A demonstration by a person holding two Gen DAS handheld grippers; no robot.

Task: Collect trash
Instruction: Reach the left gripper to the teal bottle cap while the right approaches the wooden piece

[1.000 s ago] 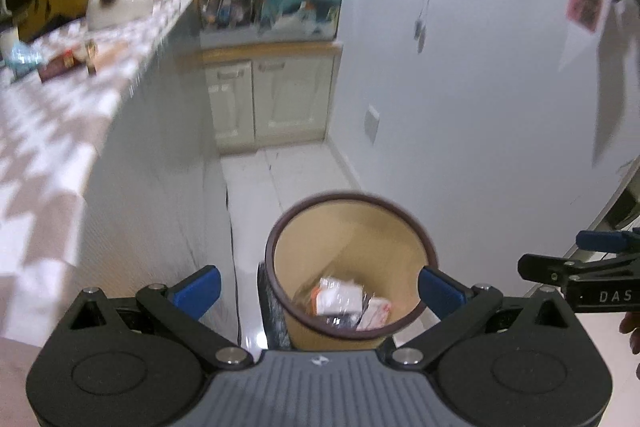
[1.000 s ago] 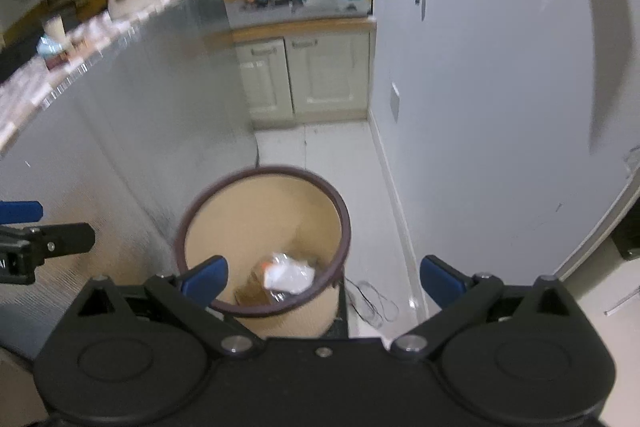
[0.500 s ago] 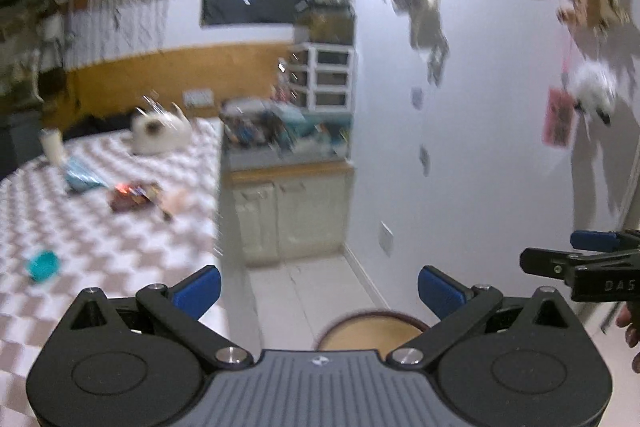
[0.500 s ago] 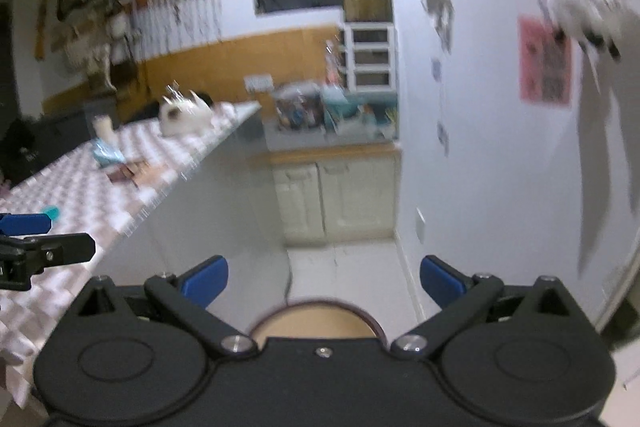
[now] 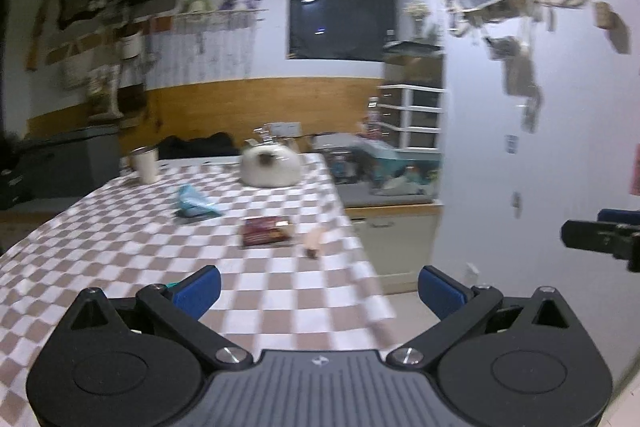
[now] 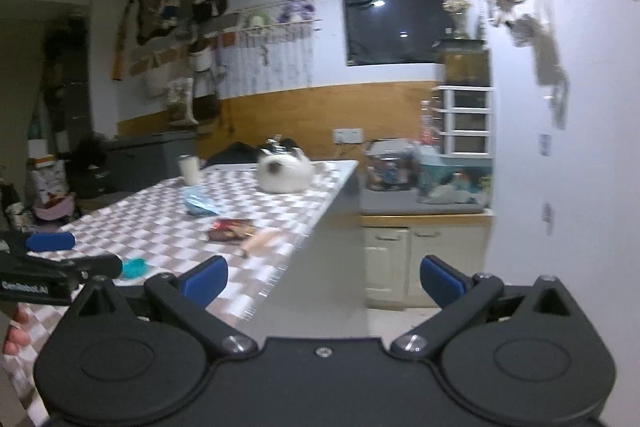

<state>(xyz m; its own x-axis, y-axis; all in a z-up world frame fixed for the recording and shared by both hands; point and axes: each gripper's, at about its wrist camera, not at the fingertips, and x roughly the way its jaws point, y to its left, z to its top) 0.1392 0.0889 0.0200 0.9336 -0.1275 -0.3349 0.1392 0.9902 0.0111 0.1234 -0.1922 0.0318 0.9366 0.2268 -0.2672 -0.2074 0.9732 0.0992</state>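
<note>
On the checkered table [image 5: 100, 251] lie a dark red wrapper [image 5: 267, 231], a crumpled blue wrapper [image 5: 194, 202], a small pinkish piece [image 5: 314, 241] near the right edge and a teal bit [image 6: 134, 267]. The same red wrapper [image 6: 231, 229], blue wrapper [image 6: 200, 203] and pinkish piece [image 6: 260, 241] show in the right wrist view. My left gripper [image 5: 319, 287] is open and empty over the table's near part. My right gripper [image 6: 323, 281] is open and empty beside the table's right edge. The trash bin is out of view.
A white fluffy cat-like shape [image 5: 270, 169] and a white cup [image 5: 145, 165] sit at the table's far end. A counter with cabinets [image 6: 424, 251] stands behind, a white wall [image 5: 540, 187] on the right. The other gripper shows at each view's edge [image 5: 600, 237], [image 6: 52, 267].
Both grippers have risen and tilted up from over the brown trash bin to table height. The bin has dropped out of view and the tabletop with its trash has come in.
</note>
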